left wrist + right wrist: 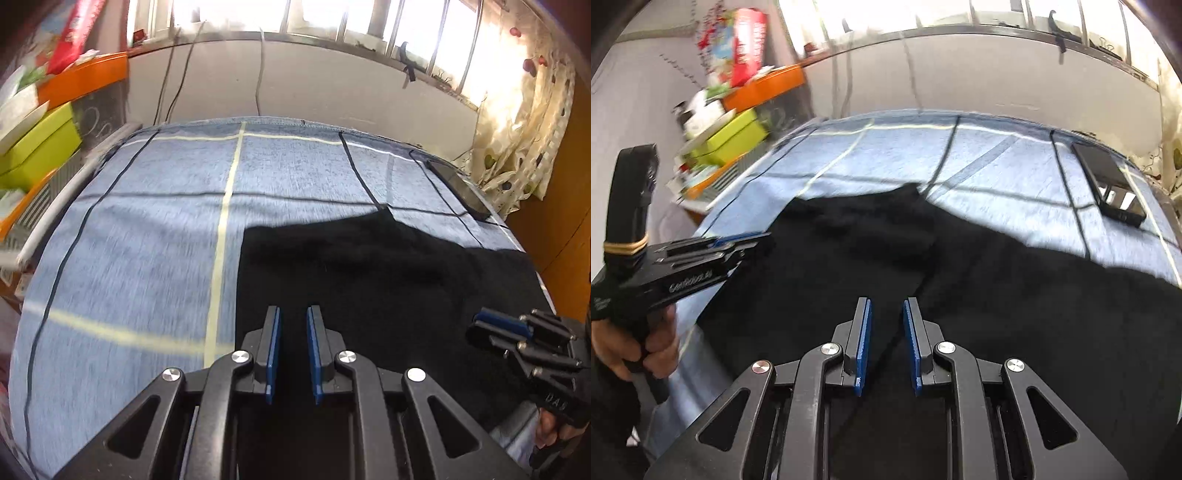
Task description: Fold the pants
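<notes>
Because the pants [1015, 314] were a soft, limp black cloth, I judged that they would sag and slide from any single hold, so it seemed best to pinch them at an outer edge or a corner, one gripper at each side, and not in the flat middle. Nearest to the cameras, the left gripper [294, 314] had its blue pads parted with only a narrow gap and nothing between them, and it hung above the left border of the garment. The right gripper [887, 306] was also a little open and empty, over the middle of the cloth; in the left view its fingers looked nearly together, pointing left. The pants lay spread on the right half of the table, on a blue cloth [147, 221] with pale yellow and dark lines. Their surface was matte and dark, so seams were hard to see, but a fold line ran diagonally and the far edge rose to a small point. Farther, a black phone [1108, 184] lay near the right far corner, well apart from the pants. Beyond it, green boxes [40, 147] stood on the left shelf.
</notes>
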Motion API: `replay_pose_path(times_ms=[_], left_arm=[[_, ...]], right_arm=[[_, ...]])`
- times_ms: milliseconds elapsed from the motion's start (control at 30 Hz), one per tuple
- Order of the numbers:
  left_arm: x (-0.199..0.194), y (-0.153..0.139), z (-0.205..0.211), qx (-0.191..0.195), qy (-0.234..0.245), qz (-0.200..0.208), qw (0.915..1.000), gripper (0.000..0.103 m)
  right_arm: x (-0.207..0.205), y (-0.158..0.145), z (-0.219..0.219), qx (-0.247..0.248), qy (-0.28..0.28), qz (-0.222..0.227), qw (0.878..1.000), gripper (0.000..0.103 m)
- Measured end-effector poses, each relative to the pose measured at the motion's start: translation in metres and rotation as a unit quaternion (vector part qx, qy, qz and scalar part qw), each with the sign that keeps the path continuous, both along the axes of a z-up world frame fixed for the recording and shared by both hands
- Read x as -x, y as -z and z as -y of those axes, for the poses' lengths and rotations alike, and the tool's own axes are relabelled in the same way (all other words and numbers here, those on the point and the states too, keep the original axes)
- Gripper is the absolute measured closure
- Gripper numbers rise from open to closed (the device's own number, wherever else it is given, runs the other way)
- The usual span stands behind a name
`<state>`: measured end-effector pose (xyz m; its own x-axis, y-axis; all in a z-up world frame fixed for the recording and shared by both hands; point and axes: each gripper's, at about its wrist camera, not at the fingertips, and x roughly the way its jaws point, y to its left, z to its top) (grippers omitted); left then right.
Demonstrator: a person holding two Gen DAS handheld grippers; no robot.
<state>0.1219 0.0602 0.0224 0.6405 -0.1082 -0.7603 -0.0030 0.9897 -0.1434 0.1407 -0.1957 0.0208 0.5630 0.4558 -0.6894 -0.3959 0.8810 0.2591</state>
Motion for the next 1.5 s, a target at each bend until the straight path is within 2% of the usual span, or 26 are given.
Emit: replay_pose_path(times_ms=[133,200,333,400,567,600,700,933,1133,1500], left_arm=[[0.032,0.005,0.005,0.006,-0.001,0.002,1.0,0.086],[0.039,0.01,0.012,0.002,0.008,-0.001,1.0,0.087],[0.052,0.011,0.023,-0.026,0.007,0.006,0.9996,0.087],[0.059,0.01,0.025,-0.016,0.011,0.007,0.9998,0.085],[0.07,0.011,0.031,-0.024,0.008,0.019,0.9995,0.082],[0.073,0.008,0.031,-0.02,0.007,0.019,0.9996,0.081],[0.086,0.005,0.037,-0.019,0.016,0.023,0.9994,0.079],[0.115,0.017,0.057,-0.008,0.053,0.005,0.9986,0.079],[0.122,0.013,0.069,-0.012,0.06,0.014,0.998,0.079],[0.118,0.012,0.076,-0.011,0.062,0.021,0.9978,0.079]], right_arm=[[0.026,0.014,-0.009,0.019,-0.016,-0.007,1.0,0.084],[0.033,0.015,-0.009,0.029,-0.016,0.012,0.999,0.084],[0.04,0.009,-0.004,0.036,0.001,0.011,0.999,0.084],[0.048,0.01,0.001,0.037,0.002,0.013,0.999,0.083],[0.065,0.013,0.018,0.028,0.026,0.006,0.999,0.079],[0.07,0.012,0.023,0.026,0.032,0.007,0.999,0.078],[0.085,0.01,0.037,0.015,0.049,0.01,0.999,0.063],[0.112,0.014,0.07,-0.012,0.092,0.001,0.996,0.06],[0.122,0.021,0.106,-0.031,0.146,-0.013,0.989,0.057],[0.128,0.022,0.144,-0.046,0.195,-0.015,0.98,0.055]])
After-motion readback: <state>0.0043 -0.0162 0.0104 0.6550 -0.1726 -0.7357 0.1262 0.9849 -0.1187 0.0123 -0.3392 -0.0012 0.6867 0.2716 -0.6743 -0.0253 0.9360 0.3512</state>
